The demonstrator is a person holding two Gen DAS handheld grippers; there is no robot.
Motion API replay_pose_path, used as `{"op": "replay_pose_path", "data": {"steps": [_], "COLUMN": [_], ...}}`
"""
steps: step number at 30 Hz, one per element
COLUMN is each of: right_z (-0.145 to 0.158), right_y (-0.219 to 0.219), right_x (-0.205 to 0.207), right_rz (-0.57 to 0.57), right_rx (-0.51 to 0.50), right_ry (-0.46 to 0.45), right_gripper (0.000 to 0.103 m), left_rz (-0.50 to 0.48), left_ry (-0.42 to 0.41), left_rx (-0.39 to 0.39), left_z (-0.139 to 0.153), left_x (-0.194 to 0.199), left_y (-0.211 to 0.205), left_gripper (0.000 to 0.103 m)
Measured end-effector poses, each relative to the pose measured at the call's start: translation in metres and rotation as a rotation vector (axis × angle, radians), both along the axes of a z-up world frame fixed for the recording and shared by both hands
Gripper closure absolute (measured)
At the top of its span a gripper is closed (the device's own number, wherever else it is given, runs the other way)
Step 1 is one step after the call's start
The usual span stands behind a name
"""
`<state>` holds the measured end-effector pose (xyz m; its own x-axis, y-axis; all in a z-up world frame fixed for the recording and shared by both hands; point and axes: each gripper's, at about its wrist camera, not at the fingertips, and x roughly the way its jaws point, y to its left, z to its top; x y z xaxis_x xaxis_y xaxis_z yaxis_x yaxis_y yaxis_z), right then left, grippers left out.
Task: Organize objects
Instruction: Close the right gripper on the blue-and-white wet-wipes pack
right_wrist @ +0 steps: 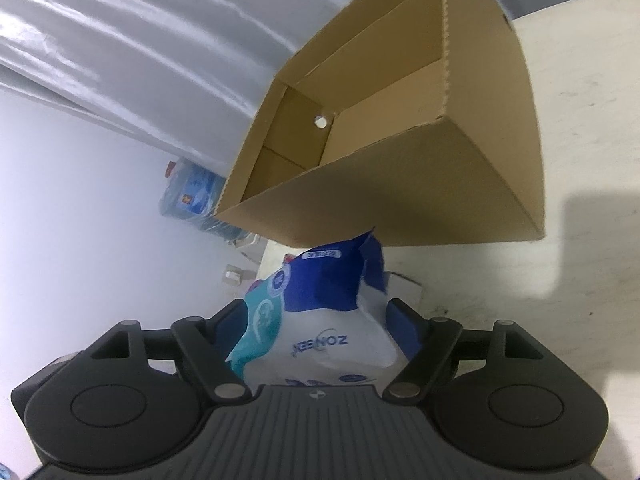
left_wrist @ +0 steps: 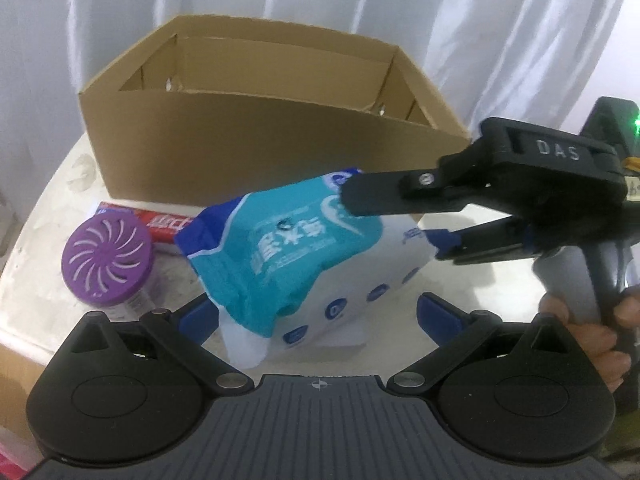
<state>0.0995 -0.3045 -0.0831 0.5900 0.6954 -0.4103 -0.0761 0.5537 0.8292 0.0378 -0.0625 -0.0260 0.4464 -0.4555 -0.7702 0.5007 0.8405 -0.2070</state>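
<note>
- The left claw [left_wrist: 318,306] points steeply downward, its blue-padded fingers [left_wrist: 198,316] spread wide apart; whether the left pad touches anything is hard to tell.
- The right claw [left_wrist: 394,226] reaches in from the right side of the left wrist view, fingers one above the other and well parted.
- In its own view the right claw [right_wrist: 316,320] looks open.
- A hand [left_wrist: 600,328] wraps the right claw's handle, fingers curled round it.

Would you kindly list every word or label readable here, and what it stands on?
"DAS": raised letters on the black right gripper.
"ZONSEN": blue print, upside down, on the teal, blue and white soft pack.
Pack's large white characters: not legible.
Red toothpaste box: white characters, blurred.
</note>
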Motion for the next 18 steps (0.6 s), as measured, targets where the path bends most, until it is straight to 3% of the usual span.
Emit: {"op": "replay_pose_path", "data": {"steps": [6, 18], "right_z": [0.006, 0.012], "right_y": [0.004, 0.015], "right_x": [-0.002, -0.013], "right_rz": [0.013, 0.023], "right_rx": [-0.023, -0.084], "right_ry": [-0.003, -0.014], "right_gripper": [0.022, 0.022], "left_rz": [-0.012, -0.022], "left_ry": [-0.007, -0.019], "left_rx": [-0.032, 0.006], "left_z": [0.004, 0.003], "left_x": [-0.005, -0.016], "left_y": [-0.002, -0.004], "left_gripper": [0.000, 0.000]}}
